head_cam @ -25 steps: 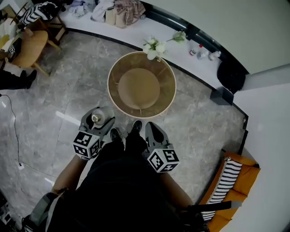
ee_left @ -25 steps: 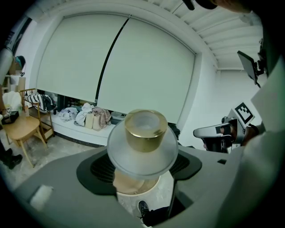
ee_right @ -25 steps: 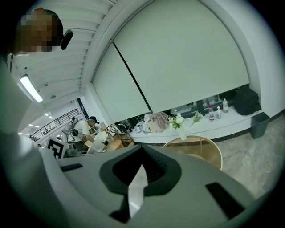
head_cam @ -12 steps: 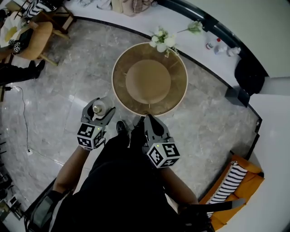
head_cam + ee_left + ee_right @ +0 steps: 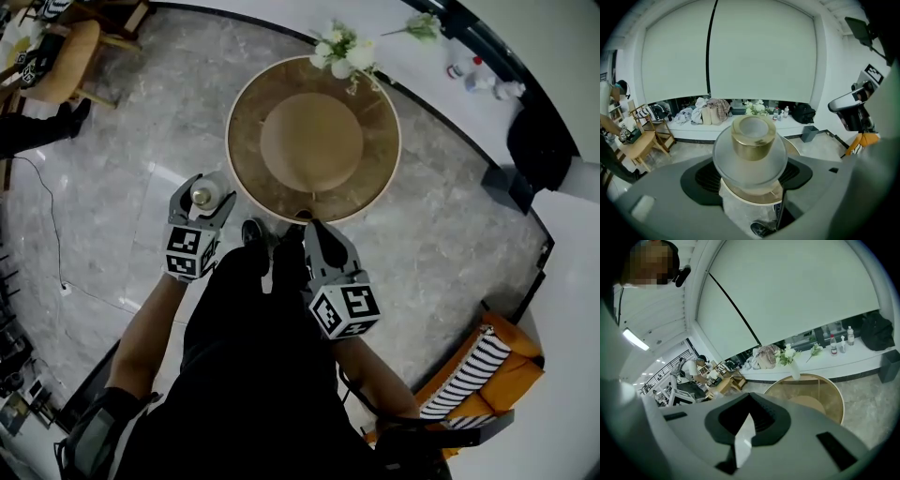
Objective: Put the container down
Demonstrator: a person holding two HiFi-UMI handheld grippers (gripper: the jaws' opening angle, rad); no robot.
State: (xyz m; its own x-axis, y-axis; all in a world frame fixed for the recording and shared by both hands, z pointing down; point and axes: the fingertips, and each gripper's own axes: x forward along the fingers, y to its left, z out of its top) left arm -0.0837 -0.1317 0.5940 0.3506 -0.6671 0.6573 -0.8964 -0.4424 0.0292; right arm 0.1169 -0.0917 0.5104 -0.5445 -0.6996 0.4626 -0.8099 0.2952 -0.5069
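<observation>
The container [image 5: 203,196] is a small frosted jar with a gold cap, and my left gripper [image 5: 200,201] is shut on it. It hangs over the floor, just left of the round glass-topped table [image 5: 246,98]. In the left gripper view the container [image 5: 752,145] stands upright between the jaws of the left gripper [image 5: 751,176], with the table [image 5: 791,146] right behind it. My right gripper [image 5: 315,234] is shut with nothing in it, its tip at the table's near rim. In the right gripper view the right gripper [image 5: 747,427] points at the table [image 5: 834,397].
A vase of white flowers [image 5: 339,52] stands at the table's far rim. Behind it runs a white ledge [image 5: 422,56] with bottles and a black bag [image 5: 539,145]. A grey bin [image 5: 506,183] sits on the floor at right, a wooden chair [image 5: 61,61] far left, an orange seat [image 5: 487,361] lower right.
The person has stepped closer to the table, and both grippers have moved forward to its near rim. The left gripper still holds the container.
</observation>
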